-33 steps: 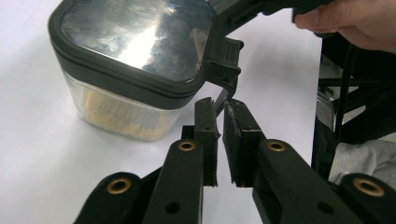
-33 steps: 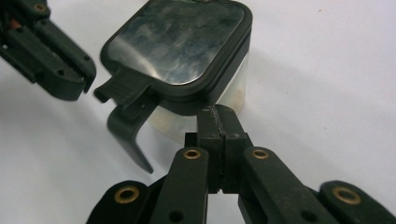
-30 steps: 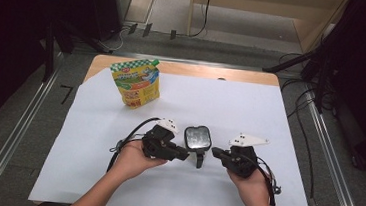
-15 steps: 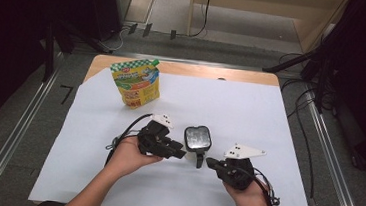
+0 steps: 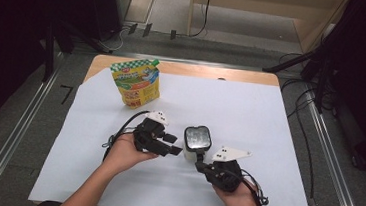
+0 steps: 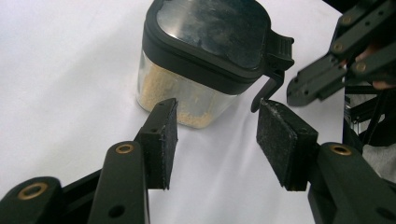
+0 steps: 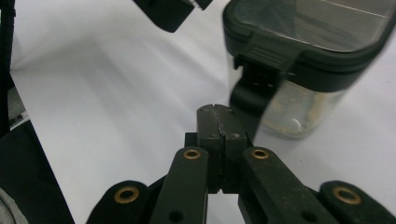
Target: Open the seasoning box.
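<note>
Left gripper (image 5: 170,144) is sitting just left of the jar (image 5: 197,138), held in the person's left hand (image 5: 125,153), and its jaws have just been opening. In the left gripper view the gripper (image 6: 215,128) is showing a clear gap between its pads (image 6: 280,140), with nothing between them; the jar (image 6: 205,56) is standing just beyond the tips, not touched. Bare white sheet is showing through the gap.

Right gripper (image 5: 200,166) is coming in from the near right, held in the right hand (image 5: 238,198), with its tips pointing at the near side of the jar. In the right gripper view the gripper (image 7: 217,116) is pressed fully together, pads meeting with nothing between them, and its tip is sitting right under the jar's latch (image 7: 254,77). I can't tell whether it's actually touching the latch or just in front of it.

Jar itself is standing upright around the middle of the white sheet (image 5: 250,114), between the two grippers. It's clear with a dark lid (image 6: 210,28), and there's yellowish powder low down inside. Lid is looking closed, with the latch hanging down on the near side.

Far left on the sheet, a green and yellow pouch (image 5: 136,82) is standing well apart from all that.
</note>
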A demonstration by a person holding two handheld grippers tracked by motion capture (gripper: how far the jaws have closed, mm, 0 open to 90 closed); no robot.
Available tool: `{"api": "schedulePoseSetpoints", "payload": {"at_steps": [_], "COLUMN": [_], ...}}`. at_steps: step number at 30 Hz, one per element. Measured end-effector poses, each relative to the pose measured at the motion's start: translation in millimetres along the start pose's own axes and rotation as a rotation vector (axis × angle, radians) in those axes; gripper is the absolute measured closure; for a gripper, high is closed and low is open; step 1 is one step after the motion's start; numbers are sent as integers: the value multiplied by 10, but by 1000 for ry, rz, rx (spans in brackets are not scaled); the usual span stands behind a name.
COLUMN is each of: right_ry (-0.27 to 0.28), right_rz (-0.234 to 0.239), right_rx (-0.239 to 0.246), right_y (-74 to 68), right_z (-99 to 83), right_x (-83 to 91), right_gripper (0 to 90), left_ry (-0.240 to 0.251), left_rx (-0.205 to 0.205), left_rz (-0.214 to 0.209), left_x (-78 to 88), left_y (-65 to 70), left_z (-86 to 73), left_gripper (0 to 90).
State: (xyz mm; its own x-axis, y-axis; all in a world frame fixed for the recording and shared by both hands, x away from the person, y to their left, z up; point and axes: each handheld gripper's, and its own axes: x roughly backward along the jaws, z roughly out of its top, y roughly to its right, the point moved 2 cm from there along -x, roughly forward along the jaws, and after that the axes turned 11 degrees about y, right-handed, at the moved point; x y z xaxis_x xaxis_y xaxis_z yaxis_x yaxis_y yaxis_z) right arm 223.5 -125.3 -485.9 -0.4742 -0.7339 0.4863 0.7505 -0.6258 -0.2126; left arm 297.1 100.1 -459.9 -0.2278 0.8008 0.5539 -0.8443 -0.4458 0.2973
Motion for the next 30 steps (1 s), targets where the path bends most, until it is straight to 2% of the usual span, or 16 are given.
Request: {"api": "schedulePoseSetpoints", "payload": {"at_steps": [5, 14, 30], "right_ry": [-2, -11, -21], "right_rz": [2, -3, -10], "right_rx": [5, 7, 4], "right_y": [-11, 4, 80], "right_z": [-6, -20, -29], "right_x": [-100, -158, -122], "right_gripper": [900, 900, 900], "left_ry": [-4, 8, 17], "left_rx": [0, 1, -10], "left_rz": [7, 9, 21], "left_x": [4, 21, 44], "left_y": [-30, -61, -63], "left_z": [-12, -23, -25], "left_gripper": [470, 466, 459]}}
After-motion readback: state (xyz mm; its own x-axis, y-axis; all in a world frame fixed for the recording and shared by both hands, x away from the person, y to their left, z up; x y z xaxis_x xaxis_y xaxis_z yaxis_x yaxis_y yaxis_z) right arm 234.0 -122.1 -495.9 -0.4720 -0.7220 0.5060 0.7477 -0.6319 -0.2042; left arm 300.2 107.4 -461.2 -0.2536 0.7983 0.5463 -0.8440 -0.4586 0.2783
